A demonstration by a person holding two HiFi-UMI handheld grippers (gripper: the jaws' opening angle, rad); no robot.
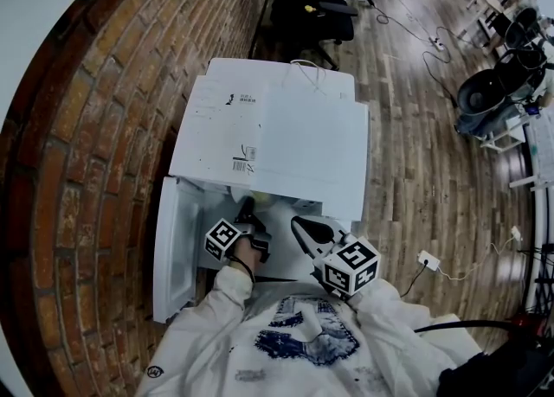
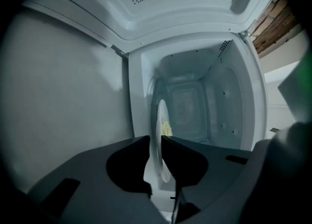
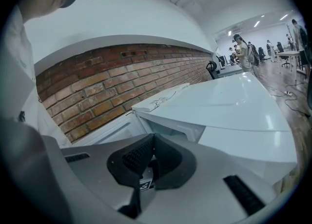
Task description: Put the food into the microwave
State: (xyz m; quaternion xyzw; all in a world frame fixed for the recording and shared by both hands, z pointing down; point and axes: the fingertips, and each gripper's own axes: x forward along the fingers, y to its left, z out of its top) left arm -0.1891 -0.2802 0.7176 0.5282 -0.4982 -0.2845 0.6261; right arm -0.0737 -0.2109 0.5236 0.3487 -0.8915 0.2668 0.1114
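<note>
Left gripper view looks into the open microwave (image 2: 195, 106), where the left gripper (image 2: 155, 142) has its jaws released, standing slightly apart around the rim of a white plate (image 2: 159, 120) without clamping it. The plate, seen edge-on, sits inside the cavity with yellow food (image 2: 166, 129) on it. Head view shows the door (image 1: 177, 240) swung open at the left, beside the brick wall (image 1: 95, 170). The right gripper (image 3: 152, 140) hangs just outside the microwave's near front, jaws clenched together on nothing.

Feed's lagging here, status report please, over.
Left hand-held gripper open round plate rim, inside microwave. Right hand-held gripper shut, empty, outside. Food on plate. Door open, nothing blocking.
</note>
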